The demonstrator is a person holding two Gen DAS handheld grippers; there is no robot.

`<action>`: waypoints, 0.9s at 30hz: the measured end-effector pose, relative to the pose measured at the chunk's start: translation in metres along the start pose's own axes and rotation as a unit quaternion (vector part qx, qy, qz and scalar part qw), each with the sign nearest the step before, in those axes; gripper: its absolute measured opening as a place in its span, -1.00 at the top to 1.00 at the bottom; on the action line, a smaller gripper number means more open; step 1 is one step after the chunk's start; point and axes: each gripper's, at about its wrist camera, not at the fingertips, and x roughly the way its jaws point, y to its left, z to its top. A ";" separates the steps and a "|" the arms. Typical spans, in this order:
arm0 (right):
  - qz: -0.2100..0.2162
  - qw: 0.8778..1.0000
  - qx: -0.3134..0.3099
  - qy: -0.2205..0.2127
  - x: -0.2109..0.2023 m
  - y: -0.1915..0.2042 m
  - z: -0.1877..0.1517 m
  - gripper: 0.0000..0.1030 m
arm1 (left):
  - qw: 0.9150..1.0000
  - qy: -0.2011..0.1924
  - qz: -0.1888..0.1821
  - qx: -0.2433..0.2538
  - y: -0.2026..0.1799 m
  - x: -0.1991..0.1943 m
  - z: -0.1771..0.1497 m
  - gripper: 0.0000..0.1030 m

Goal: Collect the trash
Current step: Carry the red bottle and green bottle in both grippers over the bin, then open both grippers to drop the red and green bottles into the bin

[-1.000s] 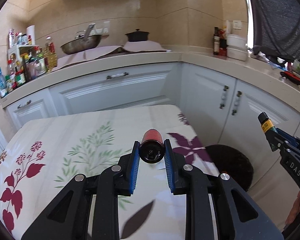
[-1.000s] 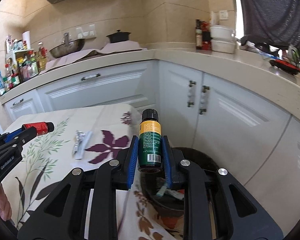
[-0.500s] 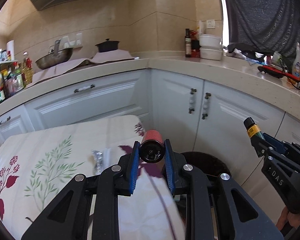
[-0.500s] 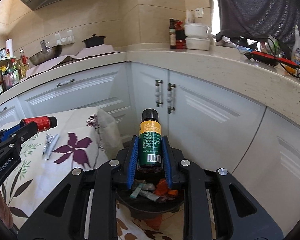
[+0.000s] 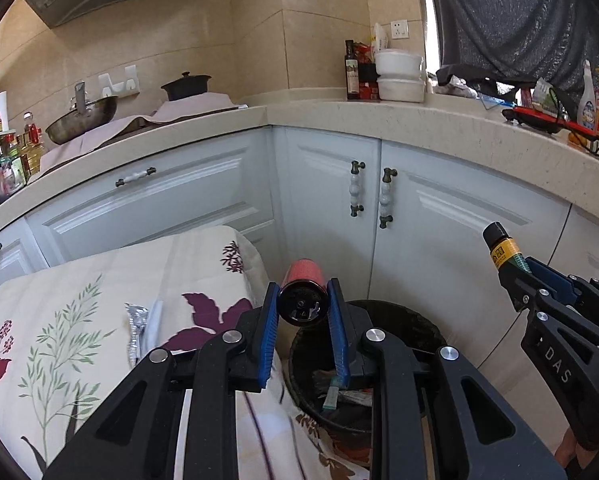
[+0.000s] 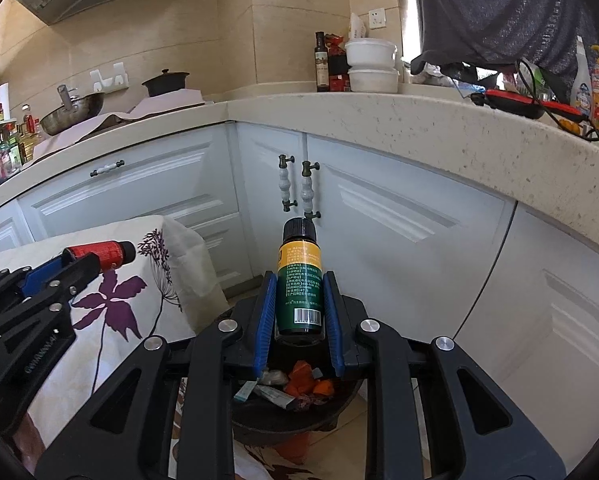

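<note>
Black two-finger left gripper (image 5: 303, 312), blue pads clamped on small red-labelled dark bottle (image 5: 302, 297), held over near rim of round black trash bin (image 5: 415, 332). Right gripper (image 6: 299, 312) clamped on green-and-yellow-labelled dark bottle (image 6: 299, 280), above bin litter. Silver foil wrapper (image 5: 135, 328) lying on floral tablecloth (image 5: 59, 320). Beyond: white cabinet doors (image 5: 439, 232), beige countertop (image 5: 419, 120).

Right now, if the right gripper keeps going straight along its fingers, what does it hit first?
Probably the black trash bin just below and ahead of the right gripper, which is shut on the green bottle. If it clears the rim, the white cabinet door behind; depth unclear.
</note>
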 end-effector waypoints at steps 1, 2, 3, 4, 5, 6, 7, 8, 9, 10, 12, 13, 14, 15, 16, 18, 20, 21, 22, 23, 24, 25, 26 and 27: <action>0.000 1.000 0.001 0.000 0.001 -0.001 0.000 0.56 | 1.000 0.002 0.001 0.000 -0.002 0.003 -0.001 0.52; 0.000 1.000 0.002 0.000 0.004 -0.001 -0.001 0.56 | 1.000 0.004 0.002 0.000 -0.004 0.006 -0.001 0.52; 0.000 1.000 0.002 0.001 0.006 -0.002 -0.001 0.56 | 1.000 0.006 0.003 -0.001 -0.006 0.009 -0.001 0.52; 0.000 1.000 0.002 0.003 0.009 -0.003 -0.002 0.56 | 1.000 0.009 0.004 -0.002 -0.007 0.013 -0.002 0.52; 0.000 1.000 0.002 0.004 0.011 -0.003 -0.003 0.56 | 1.000 0.011 0.006 -0.003 -0.007 0.016 -0.002 0.52; -0.001 1.000 0.003 0.005 0.012 -0.004 -0.003 0.56 | 1.000 0.015 0.007 -0.004 -0.008 0.019 -0.003 0.52; -0.001 1.000 0.003 0.006 0.015 -0.005 -0.004 0.56 | 1.000 0.019 0.008 -0.006 -0.008 0.023 -0.004 0.52; -0.001 1.000 0.003 0.008 0.017 -0.005 -0.004 0.56 | 1.000 0.021 0.009 -0.007 -0.009 0.025 -0.005 0.52; -0.001 1.000 0.004 0.008 0.020 -0.005 -0.004 0.56 | 1.000 0.024 0.010 -0.008 -0.009 0.028 -0.005 0.52; -0.001 1.000 0.005 0.008 0.021 -0.006 -0.005 0.56 | 1.000 0.027 0.011 -0.008 -0.010 0.031 -0.005 0.52; -0.001 1.000 0.007 0.011 0.025 -0.007 -0.006 0.56 | 0.999 0.030 0.013 -0.006 -0.012 0.036 -0.006 0.52; -0.001 1.000 0.008 0.012 0.027 -0.007 -0.006 0.56 | 0.999 0.031 0.015 -0.006 -0.013 0.037 -0.006 0.52; -0.001 1.000 0.009 0.013 0.029 -0.008 -0.007 0.56 | 0.999 0.031 0.016 -0.006 -0.013 0.039 -0.006 0.52; -0.001 1.000 0.010 0.014 0.031 -0.008 -0.007 0.56 | 0.999 0.032 0.017 -0.007 -0.014 0.041 -0.006 0.52; -0.001 1.000 0.010 0.014 0.032 -0.009 -0.008 0.56 | 0.999 0.032 0.018 -0.008 -0.015 0.043 -0.005 0.52; -0.001 1.000 0.011 0.016 0.036 -0.010 -0.008 0.56 | 0.999 0.034 0.019 -0.009 -0.015 0.046 -0.005 0.52; -0.002 1.000 0.012 0.016 0.039 -0.011 -0.009 0.55 | 0.999 0.035 0.018 -0.010 -0.016 0.049 -0.005 0.52; -0.001 1.000 0.012 0.017 0.040 -0.011 -0.009 0.56 | 0.999 0.036 0.018 -0.011 -0.017 0.050 -0.005 0.52; -0.002 1.000 0.012 0.018 0.041 -0.011 -0.009 0.56 | 0.999 0.037 0.017 -0.013 -0.017 0.051 -0.005 0.52; -0.002 1.000 0.012 0.018 0.043 -0.012 -0.009 0.55 | 0.999 0.037 0.016 -0.013 -0.018 0.052 -0.004 0.52; -0.002 1.000 0.012 0.019 0.045 -0.012 -0.010 0.55 | 0.999 0.036 0.017 -0.013 -0.018 0.053 -0.004 0.52; -0.002 1.000 0.012 0.020 0.047 -0.012 -0.010 0.55 | 0.999 0.036 0.016 -0.012 -0.019 0.054 -0.004 0.52; -0.001 1.000 0.013 0.021 0.049 -0.012 -0.010 0.56 | 0.999 0.036 0.017 -0.011 -0.020 0.055 -0.003 0.52; -0.001 1.000 0.013 0.022 0.051 -0.013 -0.010 0.56 | 0.999 0.034 0.016 -0.010 -0.021 0.056 -0.003 0.52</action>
